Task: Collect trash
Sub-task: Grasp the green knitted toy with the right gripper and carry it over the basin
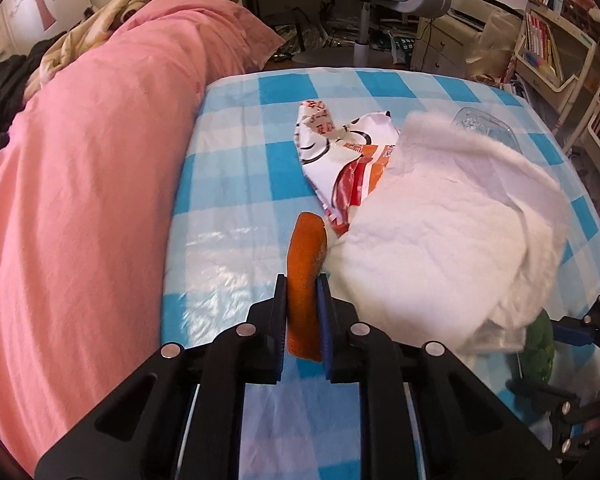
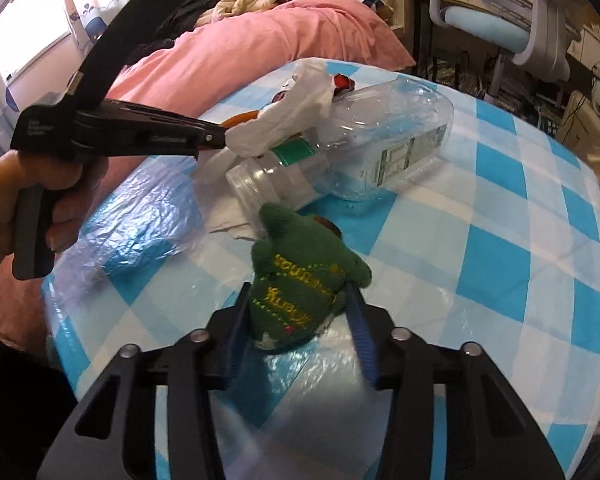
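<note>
While the left gripper (image 1: pixel 303 280) pinches orange peel (image 1: pixel 306 256) for disposal, the right gripper (image 2: pixel 298 292) clamps a green plush toy (image 2: pixel 300 280) near the checked bedsheet's (image 2: pixel 500 240) front edge.

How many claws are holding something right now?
2. The left claw pinches an orange peel beside the white tissue. The right claw squeezes a green plush toy near the clear plastic bottle.

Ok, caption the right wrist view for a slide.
Right gripper clamps a green plush toy beside an empty plastic jar.
</note>
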### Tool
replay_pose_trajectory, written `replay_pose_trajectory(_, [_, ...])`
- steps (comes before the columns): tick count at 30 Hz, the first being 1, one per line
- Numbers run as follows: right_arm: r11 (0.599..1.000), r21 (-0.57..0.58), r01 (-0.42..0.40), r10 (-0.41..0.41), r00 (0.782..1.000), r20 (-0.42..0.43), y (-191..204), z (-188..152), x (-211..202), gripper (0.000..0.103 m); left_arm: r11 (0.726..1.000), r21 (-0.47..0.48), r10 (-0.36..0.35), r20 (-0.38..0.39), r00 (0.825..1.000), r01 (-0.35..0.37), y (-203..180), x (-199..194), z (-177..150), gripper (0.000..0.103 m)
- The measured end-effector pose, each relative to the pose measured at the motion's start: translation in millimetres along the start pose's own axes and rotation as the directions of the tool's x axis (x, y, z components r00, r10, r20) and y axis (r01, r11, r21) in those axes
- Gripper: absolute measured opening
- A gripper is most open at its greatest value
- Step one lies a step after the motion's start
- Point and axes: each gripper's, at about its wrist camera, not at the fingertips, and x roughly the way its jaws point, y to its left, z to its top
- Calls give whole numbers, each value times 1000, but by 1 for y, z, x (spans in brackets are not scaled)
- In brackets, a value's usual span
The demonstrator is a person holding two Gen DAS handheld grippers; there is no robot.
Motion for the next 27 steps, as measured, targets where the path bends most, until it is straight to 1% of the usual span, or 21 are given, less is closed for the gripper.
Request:
replay_pose_trajectory(3, [1000,-12,-9,9,1000,-6,4,-3,-5,39,999,-45,-18,1,1000,18,11,-16,-9,13])
replay_pose_trajectory(6, [1000,-24,-19,18,1000,-8,11,-8,-12,39,996,-84,-39,4,999,39,17,-33,-26,13])
replay_pose_trajectory(12, [999,-25,-42,42,999,8,20,-21,-31,39,997,-55,-46,8,999,47,-7,-61,-64,13])
replay_pose_trajectory(15, [998,-13,-62,62,998,29,22,-25,-41,39,996,-64,-66,34,997,68,-19,-79,-81,13])
replay_pose_trajectory(19, [995,0,-97,97,993,64,27,-27,-57,39,990,-99,-95,97,991,104,-28,-108,-101,13])
replay_pose_trajectory(23, [993,-5,-122,122,989,81,34,-28,-65,39,988,-108,-97,140,985,113,-28,-121,-104,13])
replay_pose_trajectory(27, [988,-25,-151,152,985,79,42,-30,-70,39,986,-119,-100,161,982,119,-23,-127,-101,13])
